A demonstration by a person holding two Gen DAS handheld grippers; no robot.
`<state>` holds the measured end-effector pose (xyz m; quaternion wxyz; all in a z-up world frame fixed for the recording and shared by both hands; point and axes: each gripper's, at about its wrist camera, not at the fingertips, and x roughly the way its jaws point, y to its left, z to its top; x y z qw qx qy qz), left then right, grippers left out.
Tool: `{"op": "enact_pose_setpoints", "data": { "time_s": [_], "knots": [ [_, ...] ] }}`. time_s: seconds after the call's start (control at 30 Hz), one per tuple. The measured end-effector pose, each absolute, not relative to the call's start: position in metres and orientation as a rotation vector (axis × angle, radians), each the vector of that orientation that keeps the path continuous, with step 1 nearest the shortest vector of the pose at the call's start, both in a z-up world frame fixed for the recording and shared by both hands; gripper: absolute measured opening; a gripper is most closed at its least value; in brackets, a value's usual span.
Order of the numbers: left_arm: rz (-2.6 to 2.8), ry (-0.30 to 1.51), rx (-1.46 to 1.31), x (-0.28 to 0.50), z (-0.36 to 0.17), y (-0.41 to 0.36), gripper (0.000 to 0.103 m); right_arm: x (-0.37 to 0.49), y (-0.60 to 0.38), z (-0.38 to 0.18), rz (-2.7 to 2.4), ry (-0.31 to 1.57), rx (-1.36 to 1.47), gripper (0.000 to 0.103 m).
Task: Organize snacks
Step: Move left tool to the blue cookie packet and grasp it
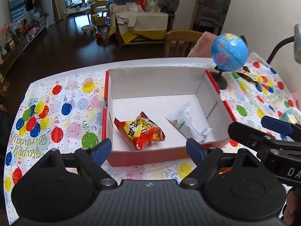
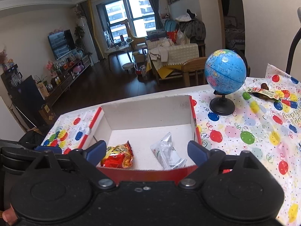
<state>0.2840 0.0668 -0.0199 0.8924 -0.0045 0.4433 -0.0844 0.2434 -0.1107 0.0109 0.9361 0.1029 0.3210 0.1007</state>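
Home living room: sofa [image 2: 175, 53], television [image 2: 61, 43].

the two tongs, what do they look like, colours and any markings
Both the left tongs and the right tongs share one build: a matte black body with two round black discs, silver pivot bolts, black linkage arms, and fingers tipped with blue pads. The left body is ribbed. In the left wrist view, the right tongs' side carries white lettering starting "DA". No cables or sleeves show.

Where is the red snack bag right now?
The red snack bag lies inside the white box, near its front wall, left of the white packet in both wrist views. Neither open gripper touches it.
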Motion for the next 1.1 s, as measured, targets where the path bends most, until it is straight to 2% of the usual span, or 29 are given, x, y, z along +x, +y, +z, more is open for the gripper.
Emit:
{"op": "enact_pose_setpoints", "data": {
  "time_s": [0.13,0.2,0.63,1.1],
  "knots": [
    [-0.205,0.894,-0.02,0.266,-0.01,0.071,0.092,0.223,-0.109,0.017,0.206,0.636,0.212,0.099],
    [-0.215,0.886,-0.031,0.257,-0.007,0.074,0.101,0.212,-0.109,0.02,0.196,0.621,0.215,0.101],
    [-0.256,0.936,-0.089,0.195,-0.019,0.081,0.102,0.137,-0.123,0.005,0.084,0.634,0.231,0.102],
    [-0.245,1.112,-0.099,0.164,-0.072,0.052,0.102,0.093,-0.149,-0.042,-0.063,0.742,0.261,0.102]
  ]
}}
